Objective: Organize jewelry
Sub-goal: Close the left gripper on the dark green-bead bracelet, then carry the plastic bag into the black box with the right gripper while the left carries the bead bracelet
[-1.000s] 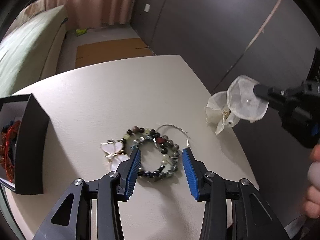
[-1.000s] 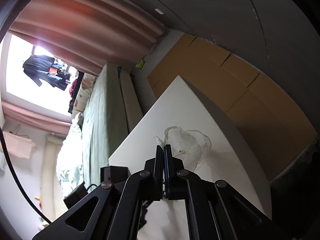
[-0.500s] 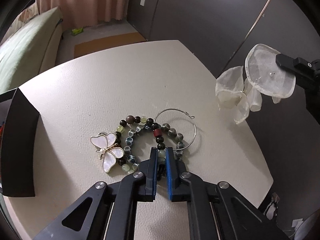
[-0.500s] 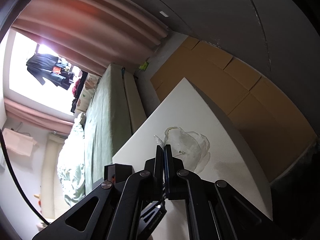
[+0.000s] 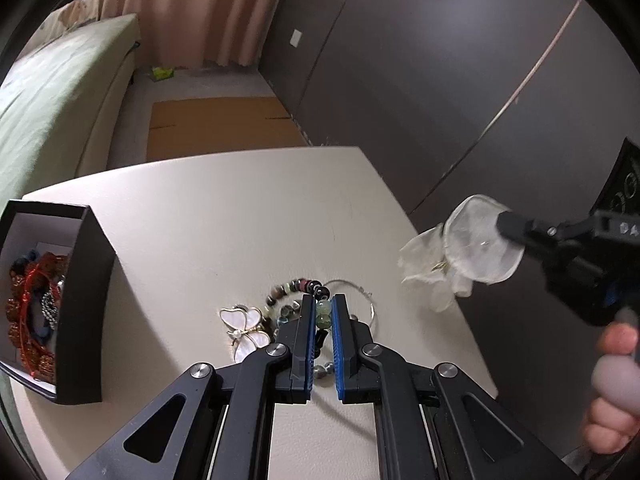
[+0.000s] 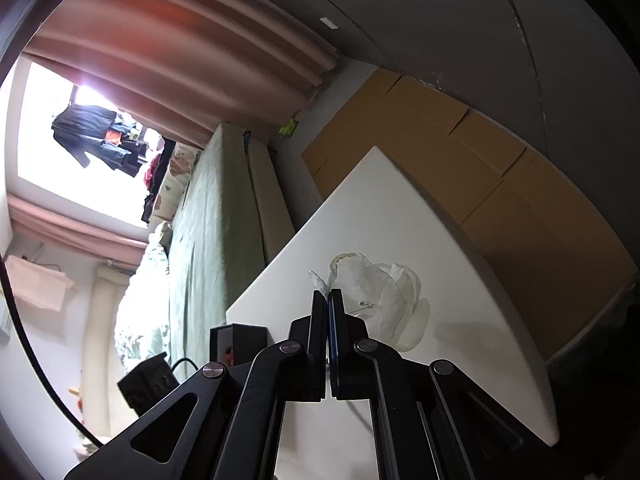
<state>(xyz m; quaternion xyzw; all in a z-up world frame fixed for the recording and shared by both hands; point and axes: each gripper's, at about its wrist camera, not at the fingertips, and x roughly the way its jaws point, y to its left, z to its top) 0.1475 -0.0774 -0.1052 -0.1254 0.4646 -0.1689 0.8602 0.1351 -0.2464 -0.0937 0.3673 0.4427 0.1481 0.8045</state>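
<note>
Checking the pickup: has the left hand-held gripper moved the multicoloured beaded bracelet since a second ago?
Yes. The left hand-held gripper has shut on the multicoloured beaded bracelet, whose near side is drawn up between the pads, while the white butterfly brooch beside it lies flat.

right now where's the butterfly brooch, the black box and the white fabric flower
butterfly brooch (image 5: 245, 330), left wrist view, on its white wings
black box (image 5: 86, 304), left wrist view, on its dark outer wall
white fabric flower (image 5: 478, 252), left wrist view, on its round sheer petal

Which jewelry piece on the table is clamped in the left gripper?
The multicoloured beaded bracelet, pinched in the left gripper; the white butterfly brooch and silver hoop lie free beside it.
</note>
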